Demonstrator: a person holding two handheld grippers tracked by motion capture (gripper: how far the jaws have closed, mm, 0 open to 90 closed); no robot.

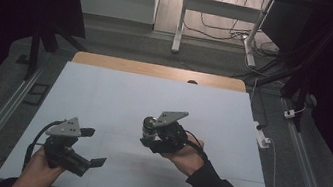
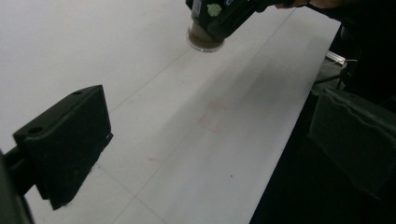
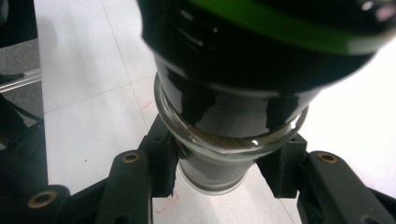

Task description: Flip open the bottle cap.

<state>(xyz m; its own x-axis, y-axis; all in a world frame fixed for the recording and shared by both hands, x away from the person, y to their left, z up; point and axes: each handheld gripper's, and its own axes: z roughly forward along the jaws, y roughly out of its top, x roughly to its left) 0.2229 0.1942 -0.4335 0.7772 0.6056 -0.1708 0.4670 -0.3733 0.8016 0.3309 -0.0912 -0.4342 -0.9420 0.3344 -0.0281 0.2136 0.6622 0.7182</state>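
Note:
My right gripper [image 1: 153,139] is shut on a dark glass jar [image 1: 149,127] with a black top and brownish contents, held just above the middle of the white table [image 1: 154,96]. In the right gripper view the jar [image 3: 224,93] looms large and tilted, with a green band near its top, and both pads [image 3: 163,163] press on its lower body. My left gripper [image 1: 93,148] hovers near the table's front left, open, with nothing between its jaws. In the left gripper view the jar [image 2: 204,39] hangs far ahead, past the open black jaws.
Faint red marks [image 2: 210,116] stain the white table top. A wooden strip [image 1: 158,70] edges the far side. A white power strip [image 1: 263,136] lies by the right edge, with cables and white desk legs [image 1: 180,25] beyond.

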